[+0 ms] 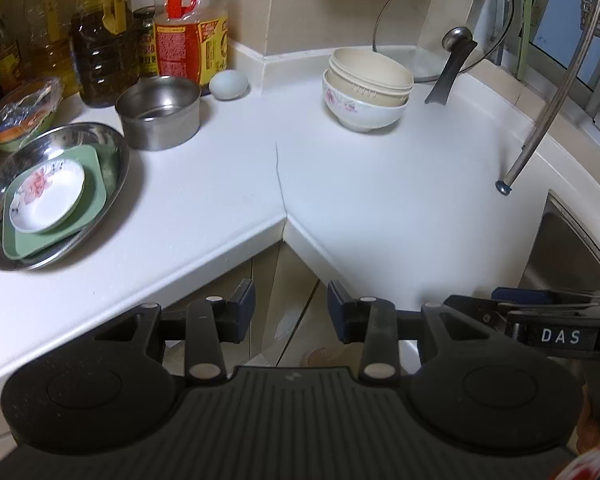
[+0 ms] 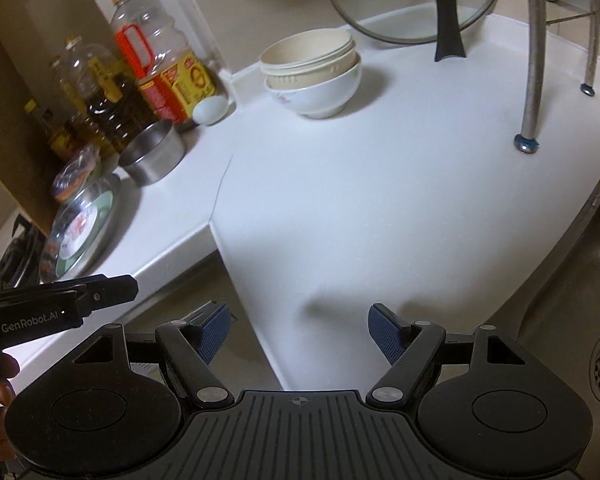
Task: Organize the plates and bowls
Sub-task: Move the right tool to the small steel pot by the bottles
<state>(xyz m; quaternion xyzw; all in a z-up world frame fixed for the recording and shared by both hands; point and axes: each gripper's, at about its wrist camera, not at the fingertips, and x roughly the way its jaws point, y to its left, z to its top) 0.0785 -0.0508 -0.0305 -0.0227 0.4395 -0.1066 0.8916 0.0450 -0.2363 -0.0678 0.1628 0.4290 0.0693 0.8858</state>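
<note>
Both hand-held grippers, left (image 1: 291,312) and right (image 2: 300,334), are hovering released and empty off the desk (image 1: 204,196) edge; bowls (image 1: 366,90) are sitting stacked.

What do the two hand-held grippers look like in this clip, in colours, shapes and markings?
Both are matte black. The left hand-held gripper and right hand-held gripper each have two linkage arms with silver pivot pins, dark blue textured pads, two round housings and a ribbed centre plate. White lettering shows on the bodies: "DAS" on the right one, "GenRobot.AI" on the left. No cables or sleeves show.
</note>
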